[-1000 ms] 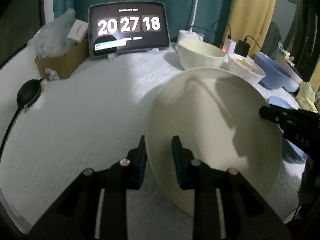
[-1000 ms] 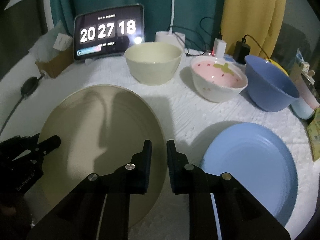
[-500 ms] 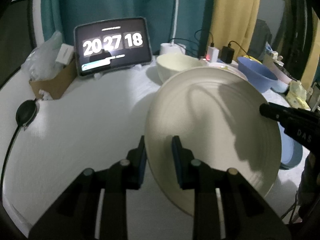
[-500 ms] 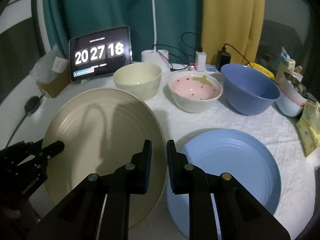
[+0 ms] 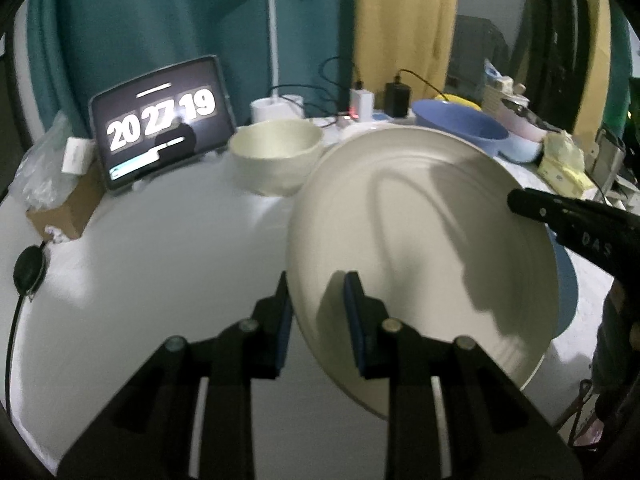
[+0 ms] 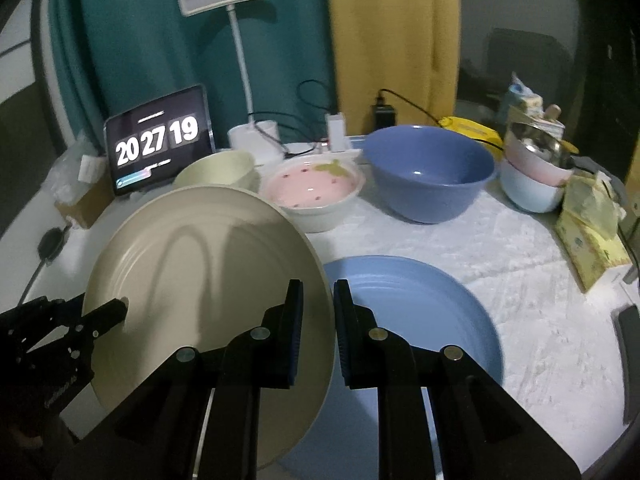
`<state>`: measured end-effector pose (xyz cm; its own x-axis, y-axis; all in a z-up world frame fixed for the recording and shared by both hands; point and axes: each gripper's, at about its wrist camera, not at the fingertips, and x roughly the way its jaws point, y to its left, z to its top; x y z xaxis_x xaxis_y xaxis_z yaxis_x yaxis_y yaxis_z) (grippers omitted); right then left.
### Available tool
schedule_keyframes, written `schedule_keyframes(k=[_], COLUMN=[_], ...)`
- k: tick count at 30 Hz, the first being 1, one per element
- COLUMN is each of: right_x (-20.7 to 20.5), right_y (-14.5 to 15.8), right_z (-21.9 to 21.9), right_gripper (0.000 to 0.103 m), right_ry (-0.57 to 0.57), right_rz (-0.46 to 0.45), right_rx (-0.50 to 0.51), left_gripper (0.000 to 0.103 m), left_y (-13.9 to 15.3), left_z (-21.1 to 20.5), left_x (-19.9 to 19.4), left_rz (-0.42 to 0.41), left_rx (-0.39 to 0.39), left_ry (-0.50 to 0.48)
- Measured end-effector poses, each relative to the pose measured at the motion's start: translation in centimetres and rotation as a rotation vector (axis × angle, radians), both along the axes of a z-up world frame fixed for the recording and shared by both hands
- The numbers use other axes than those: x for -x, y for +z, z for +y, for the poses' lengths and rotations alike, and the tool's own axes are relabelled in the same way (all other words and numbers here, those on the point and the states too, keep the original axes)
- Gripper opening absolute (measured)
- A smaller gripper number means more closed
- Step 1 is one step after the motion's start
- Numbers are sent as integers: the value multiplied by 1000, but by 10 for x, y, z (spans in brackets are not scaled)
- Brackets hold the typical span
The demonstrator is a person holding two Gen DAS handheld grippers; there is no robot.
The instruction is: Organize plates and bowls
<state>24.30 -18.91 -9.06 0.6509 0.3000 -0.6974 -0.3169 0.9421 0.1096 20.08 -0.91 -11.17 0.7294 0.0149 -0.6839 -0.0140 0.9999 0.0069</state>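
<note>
A white-clothed table (image 6: 500, 240) fronts teal and yellow curtains. Above it the cream plate (image 6: 200, 264) hangs tilted, the left gripper (image 5: 316, 320) pinching its left rim and the right gripper (image 6: 318, 328) clamped on its right, overlapping the blue plate's (image 6: 420, 312) left edge. Stacking looks underway; next, shift right, level and lower. Both grippers angle downward; bowls stand far.

- Left wrist view looked forward and down along its fingers, close over the cream plate (image 5: 420, 248), from its left edge.
- Right wrist view faced likewise from the plate's right edge.
- Both shared the plate, cream bowl (image 5: 276, 160) and tablet clock (image 6: 158, 144).
</note>
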Motion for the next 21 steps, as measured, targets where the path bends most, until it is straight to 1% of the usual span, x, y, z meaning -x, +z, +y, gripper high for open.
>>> schedule_keyframes(k=[8,21], right_x=[-5,-18], right_y=[-6,-20], right_z=[-37,-85], right_gripper=[17,17], right_ry=[-68,-151], right_rz=[15,42], right_rx=[-14,-32], left_gripper=[25,25], left_y=[-1,-7], left_z=[-38,-81], left_x=[-11,-32], left_rz=[22,42], left_rx=[-30,-63], left_ry=[-71,-138])
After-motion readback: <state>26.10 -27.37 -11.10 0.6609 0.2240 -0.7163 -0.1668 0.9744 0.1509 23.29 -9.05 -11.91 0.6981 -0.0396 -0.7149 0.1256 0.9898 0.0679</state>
